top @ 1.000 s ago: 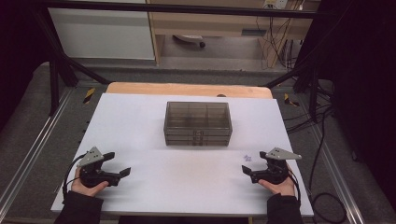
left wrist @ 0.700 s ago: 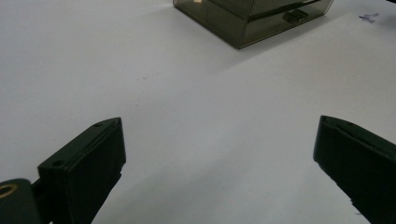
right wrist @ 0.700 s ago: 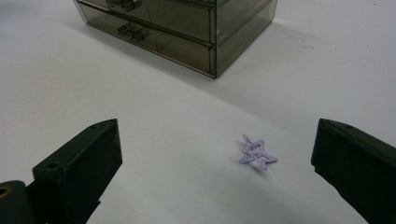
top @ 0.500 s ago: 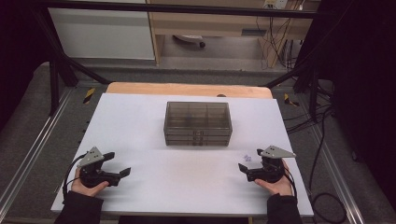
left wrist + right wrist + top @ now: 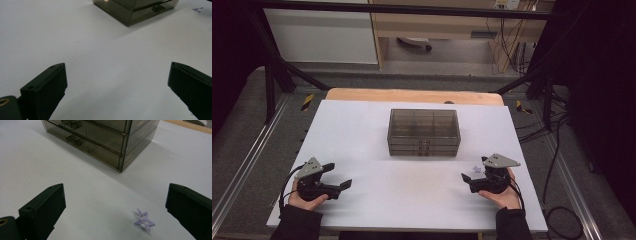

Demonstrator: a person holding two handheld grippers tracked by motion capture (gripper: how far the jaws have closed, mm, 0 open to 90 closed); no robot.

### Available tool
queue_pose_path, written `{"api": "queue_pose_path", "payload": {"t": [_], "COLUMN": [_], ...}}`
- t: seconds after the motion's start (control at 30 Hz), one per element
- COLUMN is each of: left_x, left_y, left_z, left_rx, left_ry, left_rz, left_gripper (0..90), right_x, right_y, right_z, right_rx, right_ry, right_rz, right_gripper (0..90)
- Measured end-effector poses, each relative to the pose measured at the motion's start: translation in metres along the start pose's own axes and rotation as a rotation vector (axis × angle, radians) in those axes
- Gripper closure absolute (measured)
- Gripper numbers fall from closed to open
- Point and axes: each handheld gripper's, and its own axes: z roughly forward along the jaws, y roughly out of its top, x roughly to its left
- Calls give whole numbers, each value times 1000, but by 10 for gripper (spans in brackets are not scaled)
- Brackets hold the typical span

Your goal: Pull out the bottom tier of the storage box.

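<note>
White table (image 5: 412, 200); purple star (image 5: 144, 219) stands tilted between right tool's (image 5: 115, 210) spread jaws.

Drawer cabinet (image 5: 105, 140): top and left end cut off by the right gripper view's upper edge; contents behind the smoky walls not discernible.
Purple star piece (image 5: 476, 169): right of the cabinet, too small in the high view to make out.
</note>
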Motion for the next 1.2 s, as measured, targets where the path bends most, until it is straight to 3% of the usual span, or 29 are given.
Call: {"api": "queue_pose_path", "payload": {"t": [1.2], "left_x": [-1], "left_y": [0], "left_z": [1], "left_rx": [6], "left_ry": [3], "left_rz": [6], "left_gripper": [16], "right_x": [44], "right_y": [32], "right_z": [41], "right_rx": [53], "right_ry": [-28], "right_rz": [-216], "right_gripper": [47]}}
